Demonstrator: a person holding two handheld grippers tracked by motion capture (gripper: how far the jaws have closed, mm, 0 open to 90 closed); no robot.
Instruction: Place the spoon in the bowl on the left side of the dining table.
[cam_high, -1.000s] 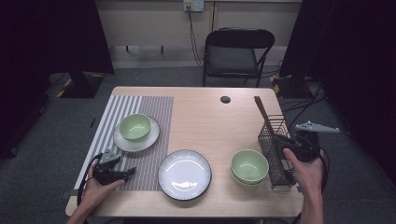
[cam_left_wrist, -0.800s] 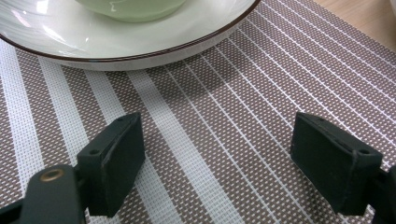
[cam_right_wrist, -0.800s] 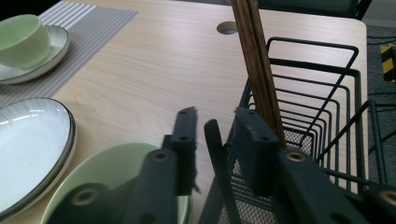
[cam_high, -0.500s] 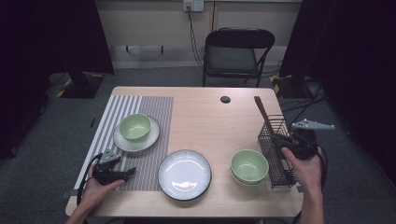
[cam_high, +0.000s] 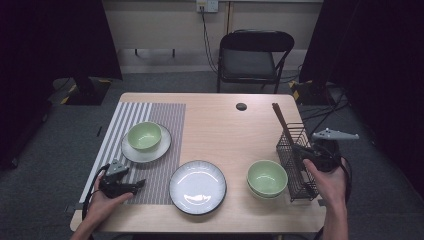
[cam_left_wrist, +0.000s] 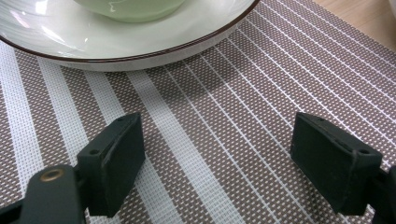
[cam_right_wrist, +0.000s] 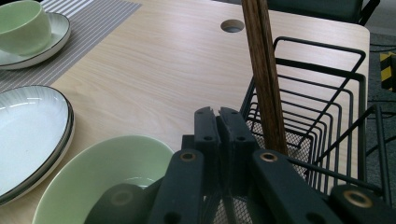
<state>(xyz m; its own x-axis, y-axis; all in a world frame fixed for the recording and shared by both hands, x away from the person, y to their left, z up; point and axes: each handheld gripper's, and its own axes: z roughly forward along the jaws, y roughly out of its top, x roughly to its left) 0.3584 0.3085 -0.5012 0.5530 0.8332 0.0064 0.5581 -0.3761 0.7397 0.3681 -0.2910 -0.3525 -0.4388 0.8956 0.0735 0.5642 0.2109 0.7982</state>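
Starting at the left edge: what is the left gripper doing? (K.)

Idle. It rests on the striped placemat near the near-left corner of the worktop. Jaws spread, nothing between them. Left gripper view shows bare mat between the pads and the rim of the plate beyond. (M.)

Middle of the worktop? (K.)

White plate at the near edge, then a green bowl, which sits just beside the wire basket. Neither is touched. (M.)

And the right side? (K.)

The basket stands by the right edge, toward the near-right corner. The wooden sticks stand in it. The right gripper is at the basket's rim; its jaws have just been closing and now sit pressed together. I can make out nothing between the pads, though the rim wire is close and partly hidden. (M.)

The relation that matters? (K.)

The sticks are not in the jaws. In the right gripper view they rise just to the right of the shut tips, near but apart. Long axis: steep, lower ends down in the basket, upper ends leaning toward the far edge and slightly left. Right hand is by far the nearer. My judgement: the jaws would need to reopen and shift sideways across that axis to take them. (M.)
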